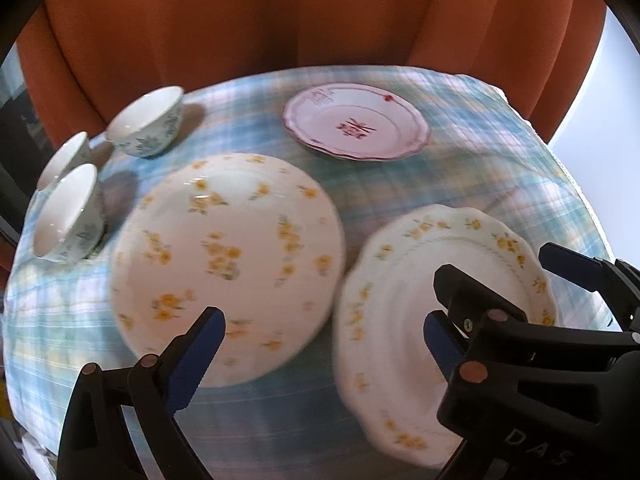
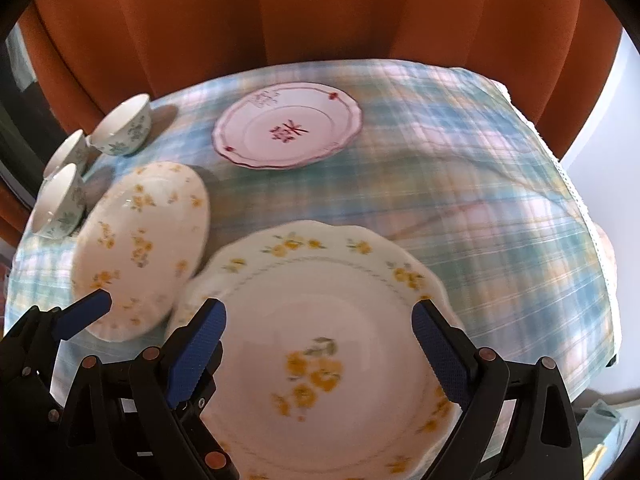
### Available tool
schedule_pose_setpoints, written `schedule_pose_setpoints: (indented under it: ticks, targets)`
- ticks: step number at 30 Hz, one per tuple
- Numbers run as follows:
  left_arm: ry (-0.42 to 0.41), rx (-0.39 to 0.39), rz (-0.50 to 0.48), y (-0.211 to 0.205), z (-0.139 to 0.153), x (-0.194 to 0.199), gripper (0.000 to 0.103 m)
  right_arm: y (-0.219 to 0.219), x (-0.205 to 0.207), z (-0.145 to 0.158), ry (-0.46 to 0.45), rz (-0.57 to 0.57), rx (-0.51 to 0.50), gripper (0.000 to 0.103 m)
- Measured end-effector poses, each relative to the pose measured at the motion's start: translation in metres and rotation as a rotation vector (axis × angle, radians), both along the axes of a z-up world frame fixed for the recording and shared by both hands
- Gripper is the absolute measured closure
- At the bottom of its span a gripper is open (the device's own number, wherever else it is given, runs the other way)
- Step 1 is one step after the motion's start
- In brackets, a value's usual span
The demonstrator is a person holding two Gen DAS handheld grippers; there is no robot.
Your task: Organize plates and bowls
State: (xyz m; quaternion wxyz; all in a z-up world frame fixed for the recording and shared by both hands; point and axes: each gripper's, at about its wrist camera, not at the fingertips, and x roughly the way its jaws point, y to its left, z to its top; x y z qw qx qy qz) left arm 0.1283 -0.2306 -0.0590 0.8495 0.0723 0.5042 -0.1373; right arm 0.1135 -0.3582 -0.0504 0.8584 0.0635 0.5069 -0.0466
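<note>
A round plate with yellow flowers [image 1: 228, 264] lies in the middle of the checked tablecloth, also in the right wrist view [image 2: 140, 248]. A scalloped yellow-flower plate [image 1: 404, 320] lies to its right [image 2: 320, 360]. A pink-rimmed plate [image 1: 356, 126] sits at the back [image 2: 288, 126]. Three white bowls with green flowers [image 1: 146, 122] [image 1: 68, 214] [image 1: 64, 158] stand at the left [image 2: 122, 124]. My left gripper [image 1: 324, 344] is open over the gap between the two yellow plates. My right gripper [image 2: 320, 320] is open above the scalloped plate and shows in the left wrist view [image 1: 496, 280].
The table [image 2: 480, 200] carries a blue and pink checked cloth. An orange curtain [image 1: 280, 12] hangs close behind it. The cloth's right edge [image 2: 576, 200] drops off near a white wall.
</note>
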Motion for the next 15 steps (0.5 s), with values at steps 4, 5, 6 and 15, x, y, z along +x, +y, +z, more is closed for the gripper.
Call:
schedule_pose_setpoints:
  ticks: [4, 5, 6, 15]
  targets:
    - [0.000, -0.002, 0.018, 0.026, 0.003, 0.006, 0.002, 0.027, 0.003, 0.006, -0.019, 0.010, 0.006, 0.007]
    - [0.001, -0.004, 0.020, 0.033, 0.004, 0.007, 0.002, 0.032, 0.004, 0.007, -0.023, 0.012, 0.006, 0.007]
    - [-0.002, 0.001, 0.026, 0.041, 0.004, 0.009, 0.003, 0.038, 0.005, 0.009, -0.028, 0.013, 0.006, 0.007]
    - [0.004, 0.034, 0.100, 0.092, -0.005, 0.032, 0.005, 0.090, 0.028, 0.005, -0.027, 0.061, 0.001, 0.007]
